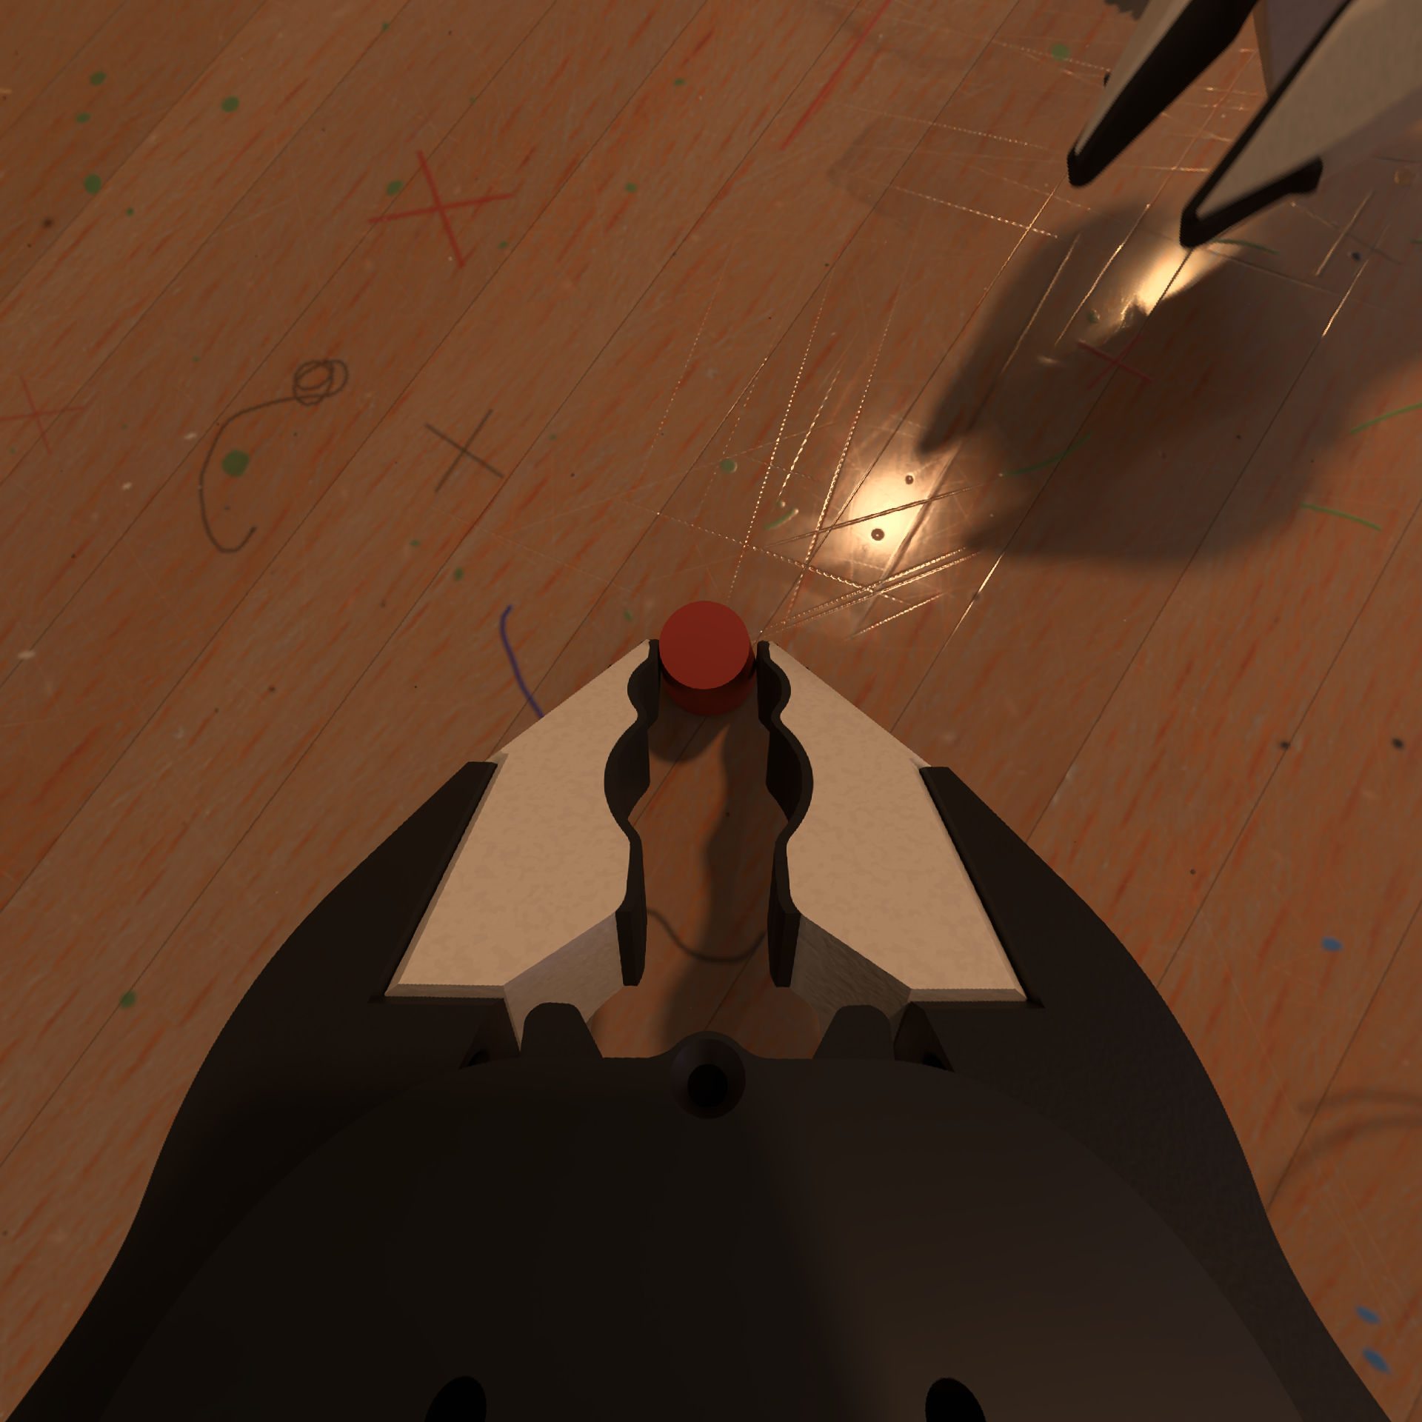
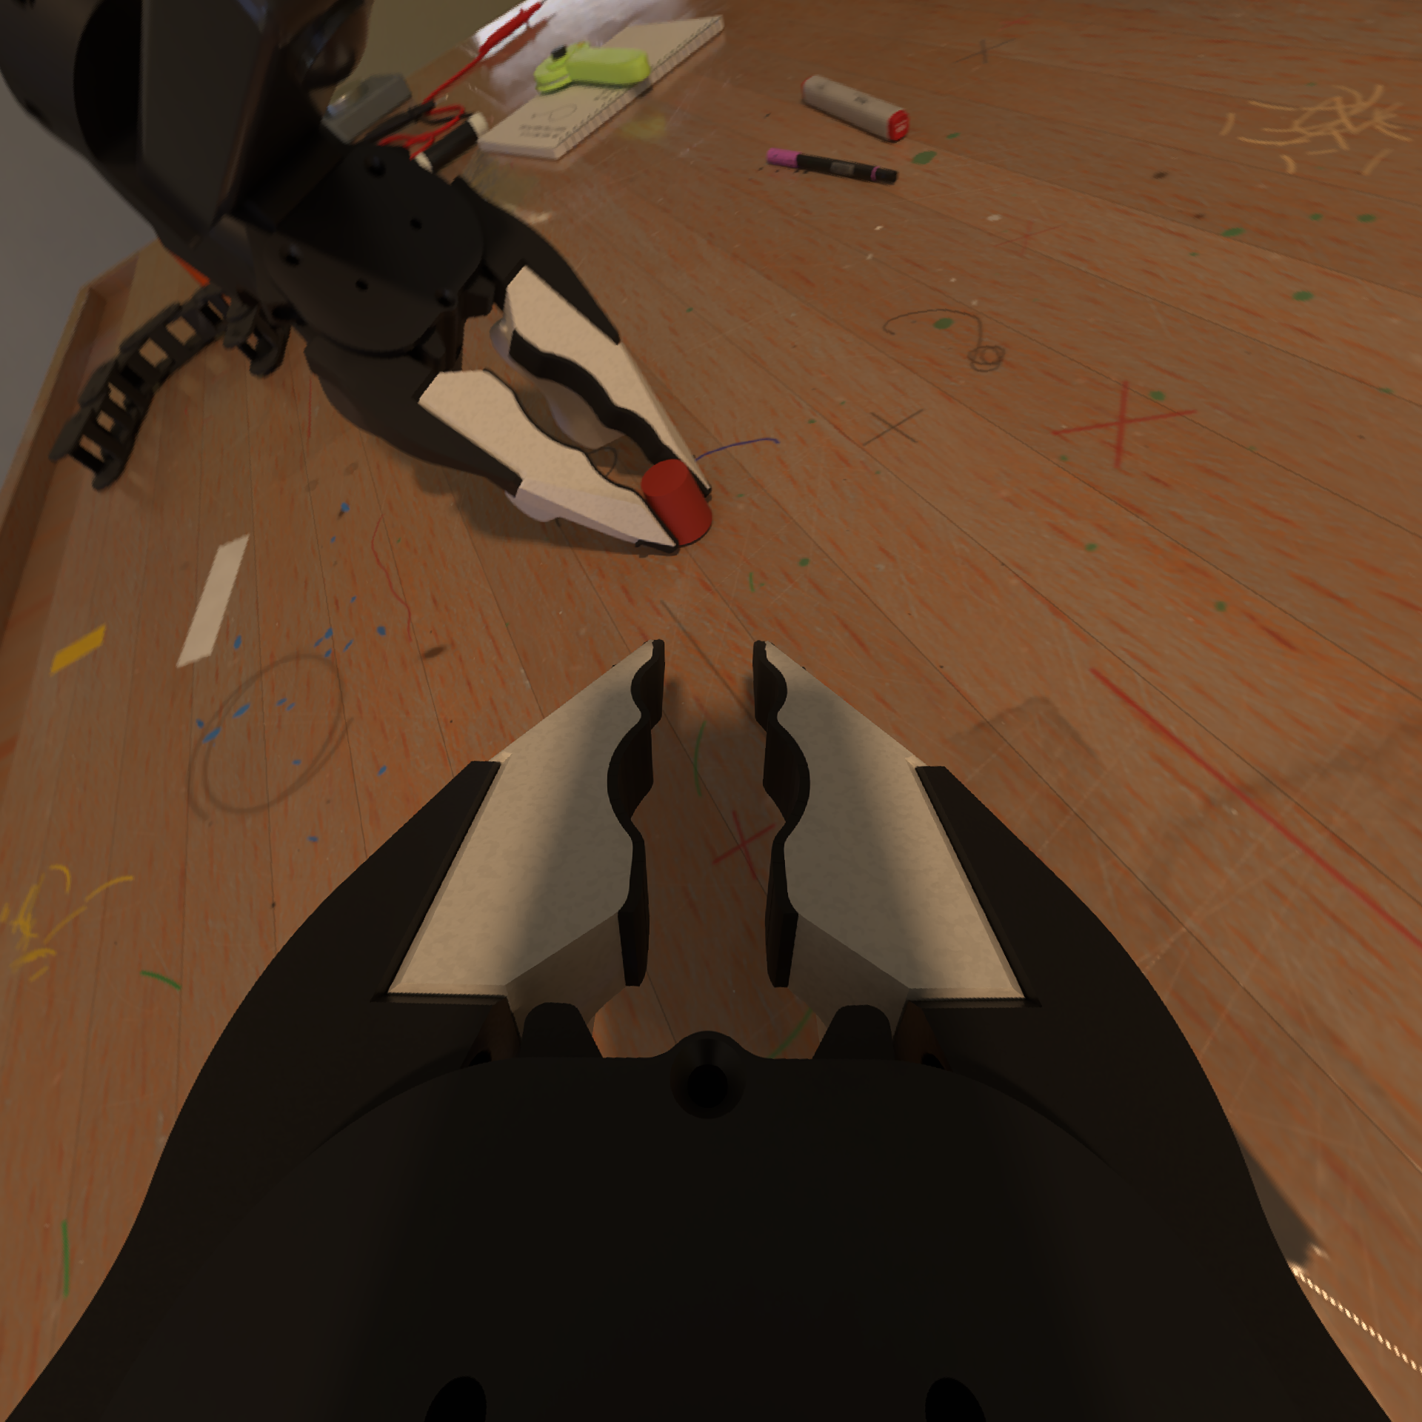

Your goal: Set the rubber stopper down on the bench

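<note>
While pinching the red rubber stopper (image 1: 705, 655) between its fingertips, left gripper (image 1: 706, 663) leaning low over the wooden bench (image 1: 308, 692), fingers pressed against the stopper's two sides. Stopper showing in the right wrist view (image 2: 675, 500) as a short cylinder tilted on its side, lower edge touching or just off the bench; cannot tell which. Right gripper (image 2: 708, 663) hanging apart on the near side, fingers spread with a clear gap, holding nothing, its tips also showing at the far right of the left wrist view (image 1: 1139, 192) and casting a shadow on the bench. Lying at the far edge: a notebook (image 2: 608, 100) carrying a lime-green tool (image 2: 592, 68), a white tube with a red cap (image 2: 854, 108), a black marker with a purple cap (image 2: 831, 165), red wires (image 2: 438, 115). Lying at the near left: a white strip (image 2: 214, 600) and a yellow strip (image 2: 78, 648).
</note>
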Robot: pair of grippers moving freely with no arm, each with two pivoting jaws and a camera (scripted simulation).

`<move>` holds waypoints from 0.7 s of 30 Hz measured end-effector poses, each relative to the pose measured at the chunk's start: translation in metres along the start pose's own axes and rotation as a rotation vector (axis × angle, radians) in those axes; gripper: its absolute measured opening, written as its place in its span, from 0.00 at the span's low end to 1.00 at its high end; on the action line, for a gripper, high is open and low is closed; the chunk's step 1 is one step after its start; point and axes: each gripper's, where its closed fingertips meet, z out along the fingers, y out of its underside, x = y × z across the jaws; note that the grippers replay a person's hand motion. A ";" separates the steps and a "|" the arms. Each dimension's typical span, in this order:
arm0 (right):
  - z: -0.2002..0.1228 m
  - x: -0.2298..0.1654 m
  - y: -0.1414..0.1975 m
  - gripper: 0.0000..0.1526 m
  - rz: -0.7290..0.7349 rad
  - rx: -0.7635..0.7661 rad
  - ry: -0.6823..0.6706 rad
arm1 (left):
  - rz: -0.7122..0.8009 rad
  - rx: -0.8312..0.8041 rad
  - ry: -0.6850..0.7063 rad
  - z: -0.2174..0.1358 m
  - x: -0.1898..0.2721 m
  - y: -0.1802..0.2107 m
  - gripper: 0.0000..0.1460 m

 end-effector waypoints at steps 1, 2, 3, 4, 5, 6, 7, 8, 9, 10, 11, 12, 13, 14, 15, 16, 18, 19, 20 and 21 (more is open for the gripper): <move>-0.002 0.003 -0.001 0.15 0.022 0.008 0.006 | 0.003 0.009 0.002 0.000 0.000 0.000 0.17; -0.005 0.006 -0.001 0.15 0.042 0.012 0.012 | 0.007 0.016 0.006 0.000 0.000 0.000 0.17; -0.007 0.008 -0.001 0.15 0.057 0.016 0.015 | 0.008 0.021 0.011 0.000 0.000 0.000 0.17; -0.010 0.011 -0.001 0.15 0.069 0.021 0.019 | 0.007 0.027 0.019 0.000 0.000 0.000 0.17; -0.013 0.013 -0.002 0.14 0.076 0.027 0.024 | 0.004 0.034 0.030 0.000 0.000 0.000 0.17; -0.015 0.015 -0.003 0.14 0.082 0.034 0.029 | 0.000 0.044 0.041 0.000 0.000 0.000 0.17; -0.018 0.017 -0.004 0.14 0.088 0.045 0.032 | -0.007 0.055 0.053 0.000 0.000 0.000 0.17; -0.021 0.018 -0.005 0.14 0.094 0.055 0.032 | -0.016 0.066 0.066 0.000 0.000 0.000 0.17; -0.024 0.020 -0.006 0.14 0.099 0.065 0.035 | -0.028 0.076 0.081 -0.001 0.000 0.000 0.17; -0.028 0.022 -0.007 0.14 0.102 0.072 0.039 | -0.041 0.087 0.097 -0.001 0.000 0.000 0.17; -0.031 0.025 -0.007 0.14 0.101 0.077 0.044 | -0.055 0.096 0.115 -0.002 0.000 0.000 0.17; -0.035 0.028 -0.006 0.14 0.101 0.081 0.054 | -0.071 0.101 0.134 -0.003 0.000 0.001 0.17; -0.039 0.032 -0.006 0.14 0.102 0.085 0.066 | -0.087 0.104 0.156 -0.005 0.000 0.001 0.17; -0.042 0.036 -0.005 0.15 0.108 0.088 0.076 | -0.102 0.111 0.172 -0.006 0.000 0.001 0.19; -0.046 0.040 -0.004 0.15 0.116 0.091 0.086 | -0.116 0.125 0.183 -0.009 -0.001 0.000 0.21; -0.051 0.045 -0.003 0.15 0.124 0.095 0.098 | -0.129 0.146 0.191 -0.011 -0.002 -0.002 0.23; -0.058 0.052 0.000 0.15 0.137 0.102 0.124 | -0.150 0.205 0.197 -0.019 -0.005 -0.007 0.27; -0.062 0.056 0.001 0.15 0.143 0.106 0.134 | -0.157 0.243 0.188 -0.023 -0.007 -0.010 0.27; -0.066 0.059 0.002 0.15 0.148 0.109 0.141 | -0.164 0.284 0.166 -0.028 -0.011 -0.013 0.27; -0.069 0.062 0.004 0.16 0.153 0.108 0.149 | -0.169 0.330 0.133 -0.033 -0.016 -0.017 0.27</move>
